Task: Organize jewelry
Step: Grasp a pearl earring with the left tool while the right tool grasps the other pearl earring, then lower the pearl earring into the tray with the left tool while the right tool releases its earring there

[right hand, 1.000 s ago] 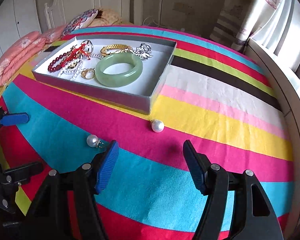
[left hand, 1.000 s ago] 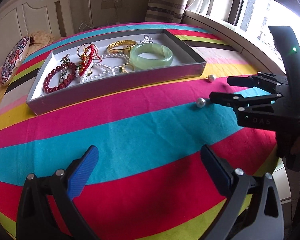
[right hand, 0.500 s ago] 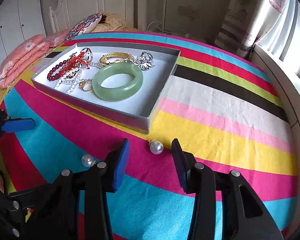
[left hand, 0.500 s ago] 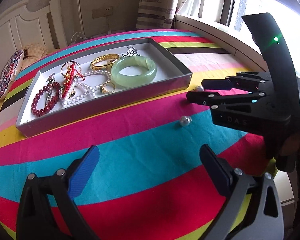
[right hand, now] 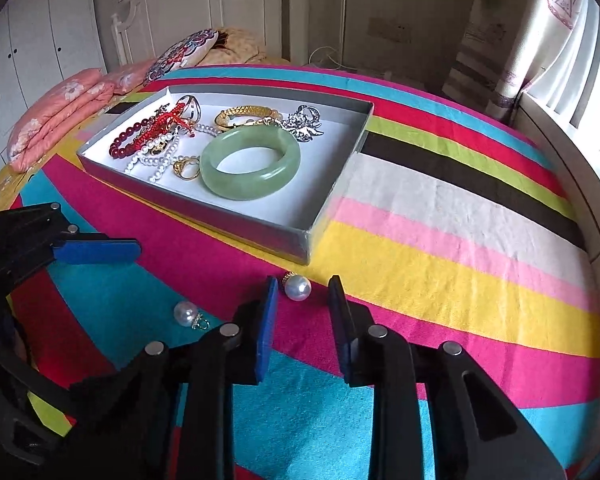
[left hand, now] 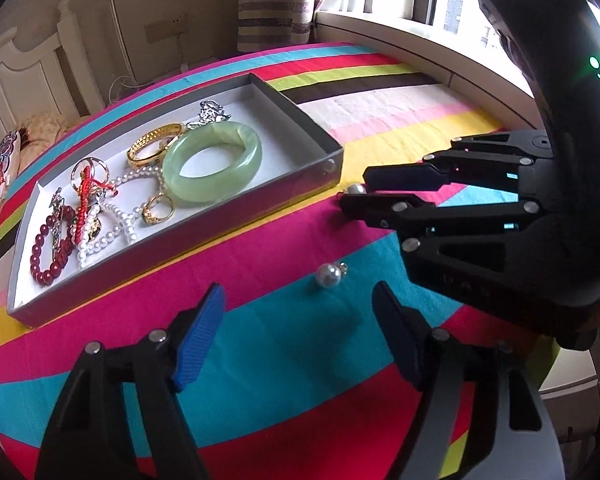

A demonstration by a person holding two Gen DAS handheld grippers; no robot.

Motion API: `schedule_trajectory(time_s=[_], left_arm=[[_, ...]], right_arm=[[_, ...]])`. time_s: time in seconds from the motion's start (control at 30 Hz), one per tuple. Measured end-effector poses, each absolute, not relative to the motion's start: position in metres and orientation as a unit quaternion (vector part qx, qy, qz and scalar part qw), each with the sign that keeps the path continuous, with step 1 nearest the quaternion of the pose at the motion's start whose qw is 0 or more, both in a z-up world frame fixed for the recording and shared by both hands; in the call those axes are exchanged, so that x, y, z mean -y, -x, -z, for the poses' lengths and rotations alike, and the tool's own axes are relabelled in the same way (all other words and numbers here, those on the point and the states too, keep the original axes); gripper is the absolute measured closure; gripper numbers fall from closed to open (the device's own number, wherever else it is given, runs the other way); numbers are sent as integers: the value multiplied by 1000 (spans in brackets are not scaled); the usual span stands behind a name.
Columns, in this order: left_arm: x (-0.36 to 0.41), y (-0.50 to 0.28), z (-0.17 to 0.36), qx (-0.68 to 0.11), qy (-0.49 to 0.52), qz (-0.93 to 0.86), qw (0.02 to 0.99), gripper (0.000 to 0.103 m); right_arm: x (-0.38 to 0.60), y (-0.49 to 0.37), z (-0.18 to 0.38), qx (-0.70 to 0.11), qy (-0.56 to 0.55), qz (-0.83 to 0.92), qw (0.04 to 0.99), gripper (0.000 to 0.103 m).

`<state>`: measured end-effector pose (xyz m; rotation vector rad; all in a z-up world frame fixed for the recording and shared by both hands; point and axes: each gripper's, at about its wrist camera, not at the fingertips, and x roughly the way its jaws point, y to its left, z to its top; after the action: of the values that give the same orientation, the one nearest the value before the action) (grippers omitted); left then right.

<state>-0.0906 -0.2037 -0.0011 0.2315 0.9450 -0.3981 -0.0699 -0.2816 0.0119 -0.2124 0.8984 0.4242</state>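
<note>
Two pearl earrings lie on the striped bedspread in front of a grey jewelry box (left hand: pixel 236 220) (right hand: pixel 260 236). One pearl (right hand: pixel 297 287) (left hand: pixel 356 189) sits between the tips of my right gripper (right hand: pixel 302 292) (left hand: pixel 354 189), whose jaws are narrowed around it without touching. The other pearl (left hand: pixel 328 275) (right hand: pixel 186 314) lies just ahead of my left gripper (left hand: pixel 300 312), which is open and empty. The box holds a green jade bangle (left hand: pixel 212 168) (right hand: pixel 250 168), a gold bangle (left hand: pixel 154 145), a gold ring (left hand: pixel 158 209), a pearl strand, red beads (left hand: pixel 46 256) and a silver brooch (right hand: pixel 305 123).
Pillows (right hand: pixel 60 112) and a white headboard (right hand: pixel 204 12) stand beyond the box. A window ledge (left hand: pixel 420 48) runs along the bed's right side. The bedspread (right hand: pixel 440 248) stretches right of the box.
My right gripper has moved forward to the pearl by the box corner and narrowed its jaws around it. My left gripper has moved closer to the other pearl.
</note>
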Motion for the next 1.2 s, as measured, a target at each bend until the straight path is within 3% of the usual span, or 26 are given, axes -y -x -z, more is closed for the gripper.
schedule_trajectory(time_s=[0.13, 0.2, 0.27, 0.5, 0.77, 0.97, 1.2], left_arm=[[208, 84, 2, -452, -116, 202, 861, 49], [209, 87, 2, -444, -122, 209, 863, 60], [212, 92, 2, -433, -131, 219, 865, 88], [200, 102, 1, -413, -116, 222, 876, 88], [136, 114, -19, -372, -65, 180, 908, 88], [91, 89, -39, -362, -3, 150, 920, 88], [96, 61, -50, -340, -7, 135, 931, 88]], right_arm=[[282, 70, -11, -427, 101, -202, 875, 79], [283, 72, -11, -427, 102, -202, 876, 88], [286, 75, -12, -427, 97, -201, 876, 89], [293, 81, -15, -423, 73, -193, 882, 89], [286, 108, -33, -388, 35, -201, 899, 89], [252, 104, -63, -341, 28, -210, 916, 89], [218, 79, -63, -340, 24, -205, 918, 88]])
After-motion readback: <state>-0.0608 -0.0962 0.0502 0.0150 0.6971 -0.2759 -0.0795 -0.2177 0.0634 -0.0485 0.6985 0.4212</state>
